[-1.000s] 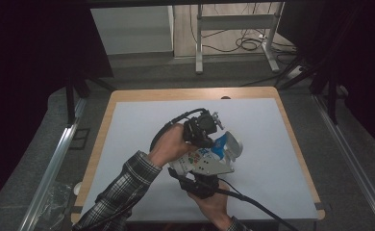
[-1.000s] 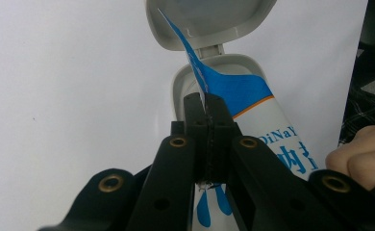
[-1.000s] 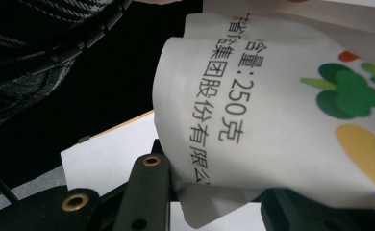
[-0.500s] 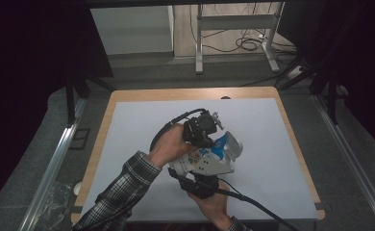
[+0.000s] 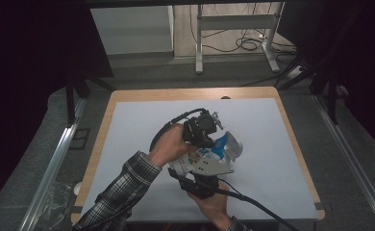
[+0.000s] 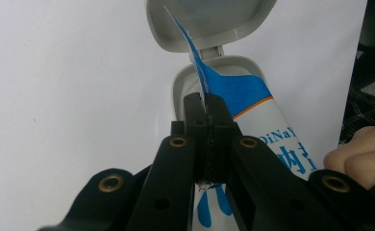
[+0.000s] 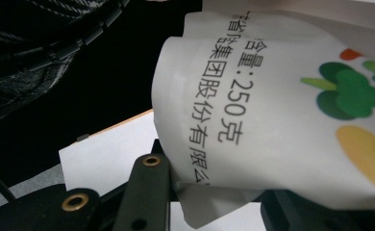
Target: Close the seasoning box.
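A white pouch pack with blue print and a grey flip lid is held above the middle of the table. In the left gripper view the lid stands open, and my left gripper is shut on a thin blue-and-white seal film that rises from the pack's mouth. Seen from above, the left gripper sits on top of the pack. My right gripper comes up from below it. Its jaws clamp the pack's printed lower end, which carries black characters and green and yellow shapes.
A white mat covers the wooden table. The right gripper's cable trails toward the front right. Clear plastic lies on the floor at the front left, and a metal stand is behind the table.
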`<state>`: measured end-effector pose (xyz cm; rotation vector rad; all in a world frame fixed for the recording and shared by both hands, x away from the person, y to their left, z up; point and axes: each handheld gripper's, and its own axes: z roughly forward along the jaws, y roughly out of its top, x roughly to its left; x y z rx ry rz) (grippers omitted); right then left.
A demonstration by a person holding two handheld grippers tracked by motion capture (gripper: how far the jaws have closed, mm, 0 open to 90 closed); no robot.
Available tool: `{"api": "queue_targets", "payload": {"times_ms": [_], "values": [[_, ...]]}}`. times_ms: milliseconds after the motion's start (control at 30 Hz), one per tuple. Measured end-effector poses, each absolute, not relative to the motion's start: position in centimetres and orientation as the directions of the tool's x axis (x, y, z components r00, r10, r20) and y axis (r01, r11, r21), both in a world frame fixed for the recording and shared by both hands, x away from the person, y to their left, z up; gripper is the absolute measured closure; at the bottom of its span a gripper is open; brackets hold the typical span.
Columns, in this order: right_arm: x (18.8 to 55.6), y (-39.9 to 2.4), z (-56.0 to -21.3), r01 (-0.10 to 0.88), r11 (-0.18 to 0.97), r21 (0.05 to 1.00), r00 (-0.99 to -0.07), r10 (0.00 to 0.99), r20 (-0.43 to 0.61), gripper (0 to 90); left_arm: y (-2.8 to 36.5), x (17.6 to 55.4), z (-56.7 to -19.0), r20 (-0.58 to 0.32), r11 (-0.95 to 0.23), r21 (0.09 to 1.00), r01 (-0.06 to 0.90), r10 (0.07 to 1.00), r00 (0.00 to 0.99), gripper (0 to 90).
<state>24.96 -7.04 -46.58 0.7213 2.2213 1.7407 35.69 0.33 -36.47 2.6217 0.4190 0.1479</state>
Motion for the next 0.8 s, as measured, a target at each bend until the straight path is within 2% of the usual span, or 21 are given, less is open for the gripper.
{"api": "queue_targets", "payload": {"times_ms": [800], "values": [[24.95,-7.03,-46.54,0.236,0.169,0.957,-0.852,0.51,0.12,71.3,0.24,35.72,-36.47,0.03,-0.84,0.47,0.27,0.321,0.947,90.0]]}}
